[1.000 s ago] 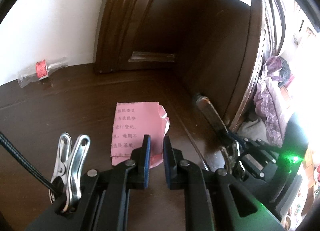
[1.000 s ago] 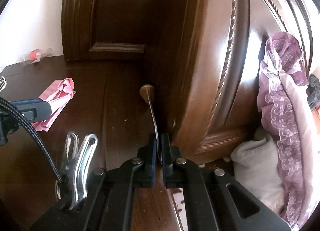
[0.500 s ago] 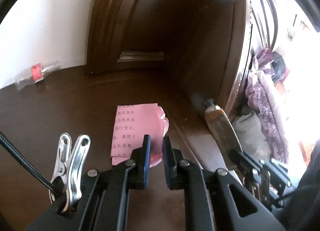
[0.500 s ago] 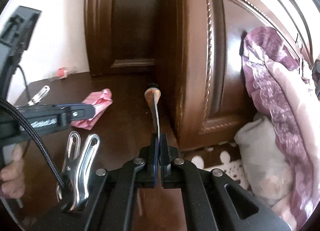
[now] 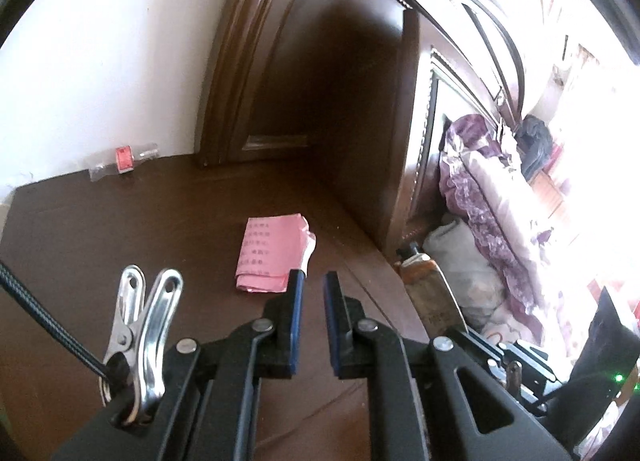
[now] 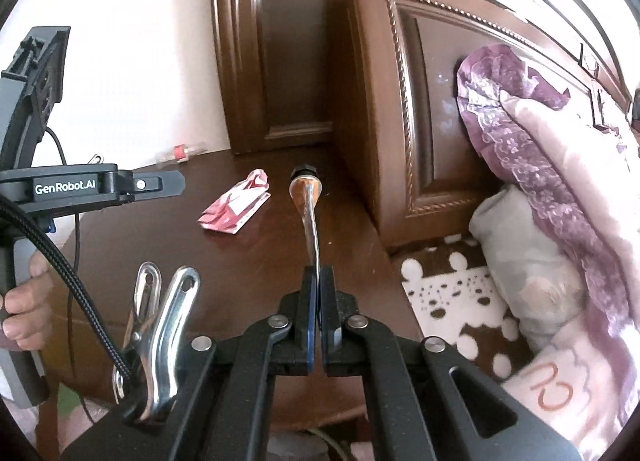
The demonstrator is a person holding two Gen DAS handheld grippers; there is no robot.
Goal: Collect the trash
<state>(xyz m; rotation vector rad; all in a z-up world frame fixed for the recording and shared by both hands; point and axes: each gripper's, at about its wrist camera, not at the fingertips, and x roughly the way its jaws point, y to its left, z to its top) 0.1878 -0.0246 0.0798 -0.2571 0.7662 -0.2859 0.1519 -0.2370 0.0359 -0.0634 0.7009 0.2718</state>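
A folded pink printed paper lies flat on the dark wooden table. My left gripper hovers just short of its near edge, jaws close together with nothing between them. My right gripper is shut on the tail of a flattened brown pouch with a black cap, held up above the table's right side. The left wrist view shows this pouch at the right. A small clear packet with a red label lies by the white wall at the back.
A tall dark wooden headboard and door frame wall in the table's back and right. Beyond the table's right edge are a purple lace pillow, bedding and a brown-and-white mat. A hand grips the left tool.
Both grippers have drawn back and risen. The right one has carried the brown pouch up off the table. The pink paper stays put, now lying ahead of the left fingers instead of under them.
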